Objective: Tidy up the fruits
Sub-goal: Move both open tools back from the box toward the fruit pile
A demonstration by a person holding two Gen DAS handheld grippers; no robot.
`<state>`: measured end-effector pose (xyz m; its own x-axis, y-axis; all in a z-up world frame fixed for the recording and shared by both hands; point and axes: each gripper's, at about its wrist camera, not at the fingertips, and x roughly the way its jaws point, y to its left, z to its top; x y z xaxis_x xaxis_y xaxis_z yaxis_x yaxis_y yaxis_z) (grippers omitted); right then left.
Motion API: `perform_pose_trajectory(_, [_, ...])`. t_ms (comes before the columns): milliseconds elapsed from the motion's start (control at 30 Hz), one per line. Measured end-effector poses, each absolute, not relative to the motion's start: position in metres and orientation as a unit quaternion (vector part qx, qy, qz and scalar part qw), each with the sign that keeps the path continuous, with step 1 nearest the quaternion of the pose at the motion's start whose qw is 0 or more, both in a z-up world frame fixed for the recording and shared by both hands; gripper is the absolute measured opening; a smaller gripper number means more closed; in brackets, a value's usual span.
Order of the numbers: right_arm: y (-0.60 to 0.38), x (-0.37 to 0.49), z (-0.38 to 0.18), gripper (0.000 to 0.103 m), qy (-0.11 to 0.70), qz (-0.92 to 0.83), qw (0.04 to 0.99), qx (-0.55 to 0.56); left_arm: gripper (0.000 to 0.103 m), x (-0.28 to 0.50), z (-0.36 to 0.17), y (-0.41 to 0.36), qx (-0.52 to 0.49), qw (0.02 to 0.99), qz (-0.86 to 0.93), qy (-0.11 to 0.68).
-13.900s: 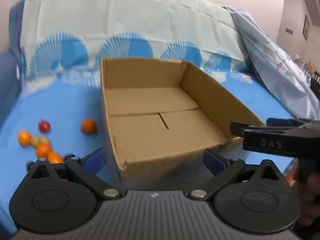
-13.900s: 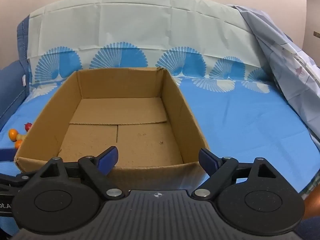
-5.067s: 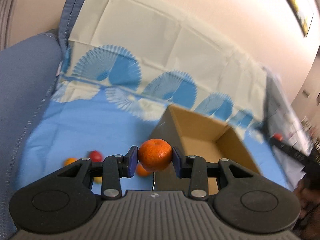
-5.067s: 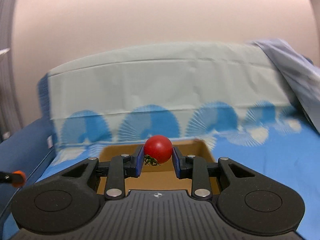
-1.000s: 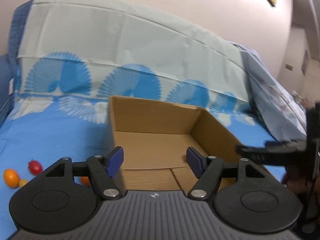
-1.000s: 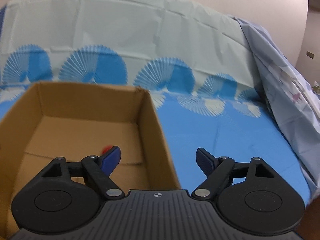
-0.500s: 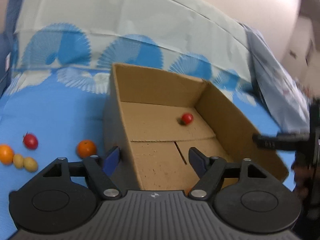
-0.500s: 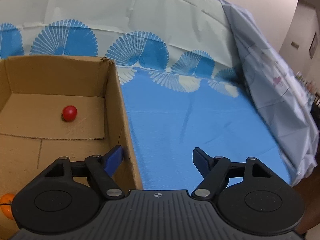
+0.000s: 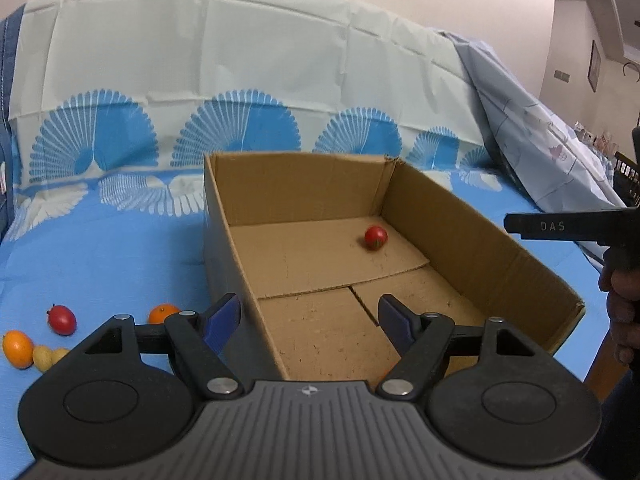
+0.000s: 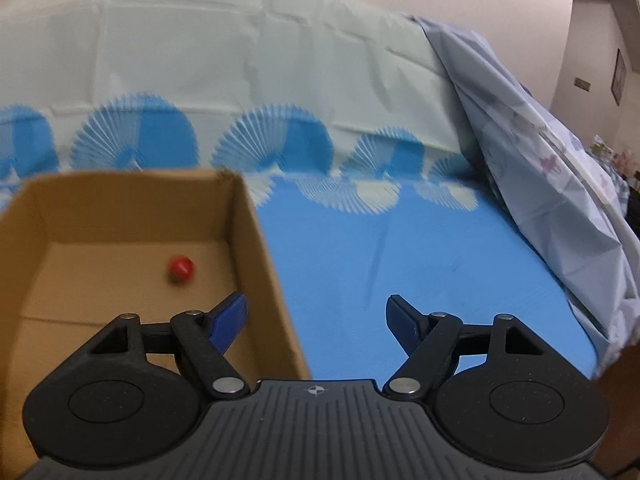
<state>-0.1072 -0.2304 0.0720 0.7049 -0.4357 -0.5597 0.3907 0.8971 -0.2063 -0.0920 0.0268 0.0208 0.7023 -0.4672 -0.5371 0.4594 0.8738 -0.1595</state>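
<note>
Resting in the cardboard box (image 9: 472, 224), one red tomato (image 9: 376, 237) (far end).

The letters "DAS" stand in pale print on the black arm of the right tool (image 9: 568, 226); nothing else is legible.

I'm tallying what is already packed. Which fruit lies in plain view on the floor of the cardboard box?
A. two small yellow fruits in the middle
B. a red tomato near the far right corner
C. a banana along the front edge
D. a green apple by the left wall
B: a single red tomato sits on the cardboard box floor near its far right corner; the small yellow fruits lie outside on the blue cloth.
</note>
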Motion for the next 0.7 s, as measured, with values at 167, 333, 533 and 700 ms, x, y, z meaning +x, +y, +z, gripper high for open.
perform_pose_trajectory(167, [-0.208, -0.121, 0.089, 0.079, 0.270, -0.196, 0.942, -0.037, 0.080, -0.105, 0.027, 0.029, 0.006, 0.930, -0.249, 0.272])
perform_pose_trajectory(333, [-0.189, -0.137, 0.104, 0.079, 0.231, -0.182, 0.956, -0.017, 0.080, -0.120, 0.034, 0.036, 0.018, 0.941, -0.240, 0.238])
perform_pose_trajectory(533, [-0.158, -0.154, 0.114, 0.077, 0.200, -0.158, 0.967, -0.005, 0.080, -0.140, 0.045, 0.045, 0.044, 0.949, -0.248, 0.190])
perform_pose_trajectory(700, [-0.130, -0.167, 0.120, 0.065, 0.187, -0.125, 0.974, 0.011, 0.065, -0.139, 0.071, 0.067, 0.078, 0.947, -0.264, 0.165])
